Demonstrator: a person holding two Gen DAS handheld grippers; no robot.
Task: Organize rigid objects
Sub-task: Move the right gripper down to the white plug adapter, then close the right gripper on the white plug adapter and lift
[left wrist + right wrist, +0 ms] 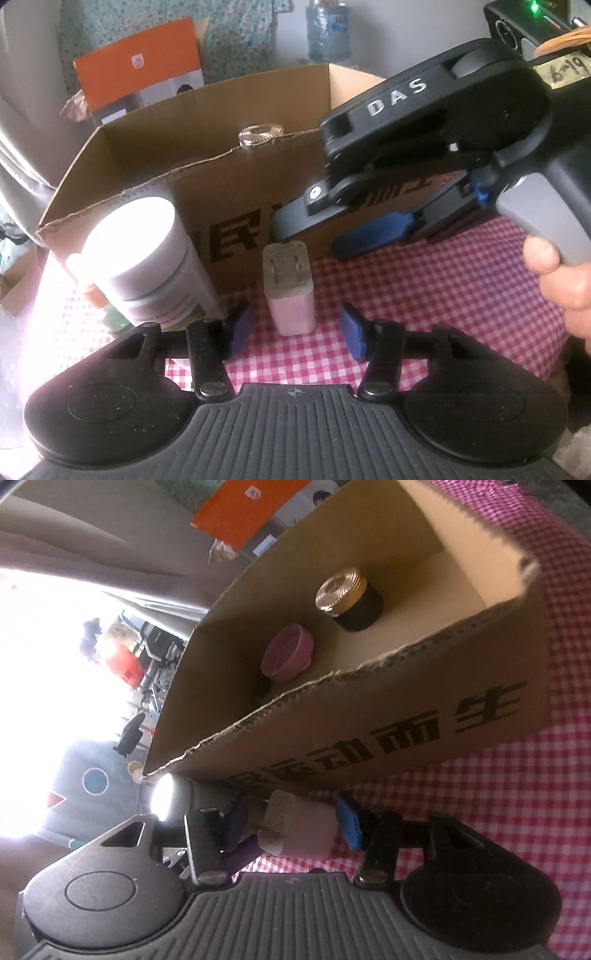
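Standing between left gripper (293,330) pads, pink charger (291,295)

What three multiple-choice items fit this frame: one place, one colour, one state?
1. Where is the pink plug adapter?
A) inside the cardboard box
B) lifted in the air
C) standing on the checked cloth in front of the box

2. What colour is the lid of the dark jar in the box?
A) gold
B) blue
C) white

3. How does the left gripper stand?
A) shut on the adapter
B) open, with the adapter between its pads
C) shut on nothing

Key:
1. C, its base rests on the cloth before the box wall.
2. A, the ribbed lid shines gold.
3. B, cloth shows on both sides between the pads and the adapter.
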